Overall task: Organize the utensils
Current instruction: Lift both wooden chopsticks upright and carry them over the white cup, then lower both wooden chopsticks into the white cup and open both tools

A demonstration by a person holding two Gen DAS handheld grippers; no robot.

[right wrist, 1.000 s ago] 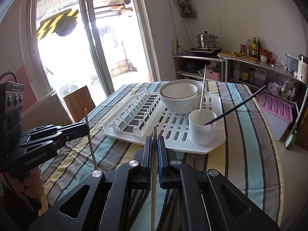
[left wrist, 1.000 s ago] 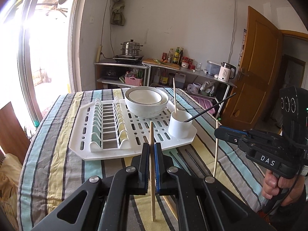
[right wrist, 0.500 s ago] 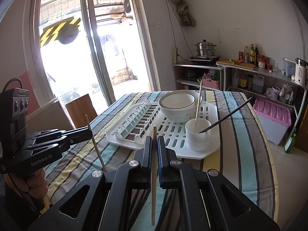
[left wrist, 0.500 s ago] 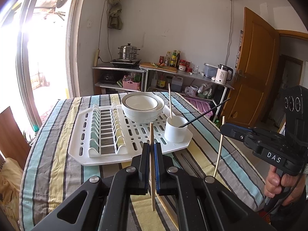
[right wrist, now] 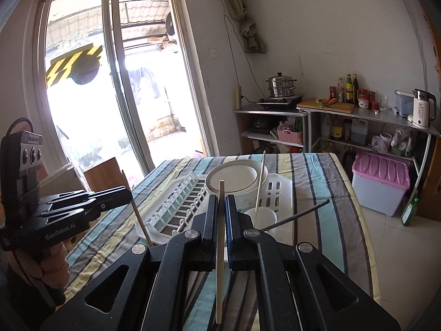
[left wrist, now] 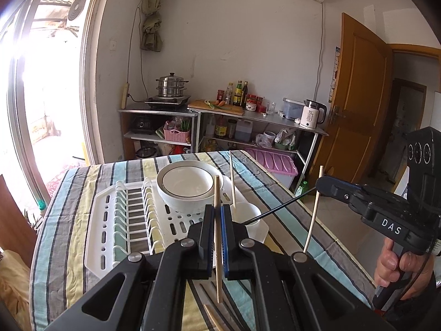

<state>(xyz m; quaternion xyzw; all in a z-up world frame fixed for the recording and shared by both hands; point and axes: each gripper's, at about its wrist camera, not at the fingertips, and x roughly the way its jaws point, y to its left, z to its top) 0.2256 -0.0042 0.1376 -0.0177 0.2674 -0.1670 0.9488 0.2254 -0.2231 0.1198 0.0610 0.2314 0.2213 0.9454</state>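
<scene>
Two wooden chopsticks, one clamped upright in the left gripper [left wrist: 217,220] and one in the right gripper [right wrist: 220,220], hovering over the striped table [left wrist: 63,220], the white cup [right wrist: 261,218] on the drying rack [left wrist: 110,220] lying just ahead, nearer the right.

Drying rack [left wrist: 110,220] on worktop [left wrist: 69,193]. Bowl [left wrist: 187,190] on rack's far right part; cup [left wrist: 252,220] in front of bowl, near rack's right edge, two sticks standing in it. Shelving [left wrist: 248,127] against wall behind worktop; storage bin [left wrist: 275,165] on floor beside it.
</scene>
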